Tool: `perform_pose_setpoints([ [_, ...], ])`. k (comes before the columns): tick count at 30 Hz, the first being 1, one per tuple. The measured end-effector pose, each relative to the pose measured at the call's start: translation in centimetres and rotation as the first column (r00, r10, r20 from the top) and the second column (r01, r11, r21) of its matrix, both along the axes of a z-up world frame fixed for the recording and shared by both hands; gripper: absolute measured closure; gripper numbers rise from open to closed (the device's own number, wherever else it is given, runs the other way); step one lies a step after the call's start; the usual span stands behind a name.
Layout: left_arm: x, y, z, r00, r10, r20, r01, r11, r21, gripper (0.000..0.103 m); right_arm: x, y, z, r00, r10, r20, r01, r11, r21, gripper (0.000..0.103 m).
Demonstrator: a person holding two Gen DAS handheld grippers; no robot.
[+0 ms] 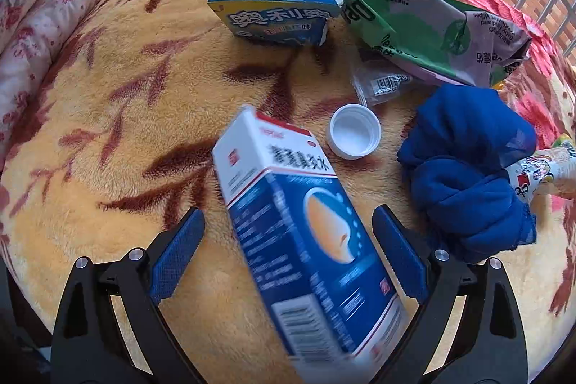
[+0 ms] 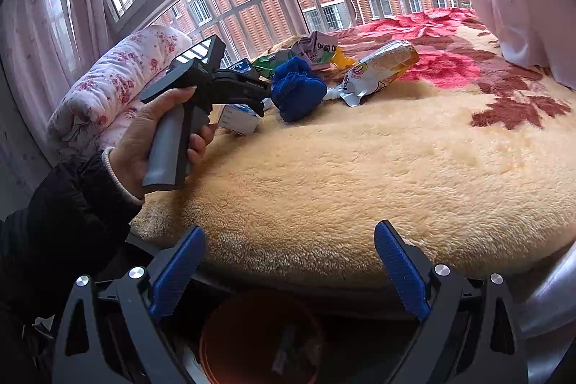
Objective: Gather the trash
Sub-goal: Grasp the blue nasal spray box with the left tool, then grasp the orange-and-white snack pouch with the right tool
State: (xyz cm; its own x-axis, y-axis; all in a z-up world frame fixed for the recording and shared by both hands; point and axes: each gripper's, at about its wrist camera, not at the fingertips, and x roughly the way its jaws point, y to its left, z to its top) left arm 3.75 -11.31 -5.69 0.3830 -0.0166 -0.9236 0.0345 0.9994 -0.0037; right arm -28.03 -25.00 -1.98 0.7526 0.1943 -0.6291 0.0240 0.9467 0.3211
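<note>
Blue-padded, our left claw (image 1: 288, 225) gapes wide around the blurred medicine box (image 1: 302, 240), neither pad visibly touching; our right claw (image 2: 289, 240) gapes empty.

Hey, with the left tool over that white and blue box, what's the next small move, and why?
Probably close the left tool on the white and blue box: the box lies between its open fingers, ungripped, and the orange bin waits beside the bed.

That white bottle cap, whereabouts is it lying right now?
In the left wrist view the white bottle cap lies open side up on the blanket, between the blue-and-white carton and the crumpled blue cloth.
</note>
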Motion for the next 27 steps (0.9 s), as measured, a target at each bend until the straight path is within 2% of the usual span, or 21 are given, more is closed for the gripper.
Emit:
perform_pose_setpoints([
  [2,0.5,-0.1,-0.8,1.0,0.012,-0.019,-0.012,1.0,0.005,0.011,0.4,0.1,0.0,1.0,0.005,0.001,-0.005,1.0,0.003,0.01],
  [4,0.5,0.0,-0.8,1.0,0.012,0.0,-0.012,1.0,0.007,0.014,0.7,0.1,0.1,1.0,0.007,0.001,-0.007,1.0,0.003,0.01],
  [5,0.2,0.0,-0.7,1.0,0.005,0.018,-0.006,1.0,0.014,0.02,0.8,0.1,0.2,1.0,0.009,0.0,-0.009,1.0,0.001,0.01],
  [7,-0.3,0.1,-0.2,0.998,-0.03,0.051,0.029,0.999,0.026,0.041,1.0,0.2,0.3,1.0,0.013,-0.001,-0.013,1.0,-0.009,0.01],
  [10,-1.3,0.9,0.4,0.995,-0.067,0.069,0.068,0.998,-0.007,0.05,1.5,0.3,0.6,1.0,0.015,-0.005,-0.015,0.999,-0.029,0.01],
  [14,-2.9,2.8,1.5,0.986,-0.121,0.112,0.125,0.992,-0.031,0.052,2.6,0.0,1.5,1.0,0.017,0.001,-0.017,0.999,-0.035,0.01],
  [19,-6.4,4.8,3.3,0.952,-0.216,0.217,0.217,0.976,0.019,0.052,5.5,-1.4,2.3,1.0,-0.005,-0.004,0.005,1.0,-0.027,0.01],
  [23,-8.9,7.3,3.6,0.928,-0.264,0.262,0.261,0.964,0.049,0.052,8.8,-3.8,2.2,0.996,-0.082,-0.029,0.084,0.995,0.046,0.01],
  [27,-10.1,8.4,3.2,0.915,-0.276,0.296,0.267,0.961,0.072,0.052,12.8,-6.4,1.9,0.982,-0.177,-0.07,0.185,0.974,0.134,0.01],
])
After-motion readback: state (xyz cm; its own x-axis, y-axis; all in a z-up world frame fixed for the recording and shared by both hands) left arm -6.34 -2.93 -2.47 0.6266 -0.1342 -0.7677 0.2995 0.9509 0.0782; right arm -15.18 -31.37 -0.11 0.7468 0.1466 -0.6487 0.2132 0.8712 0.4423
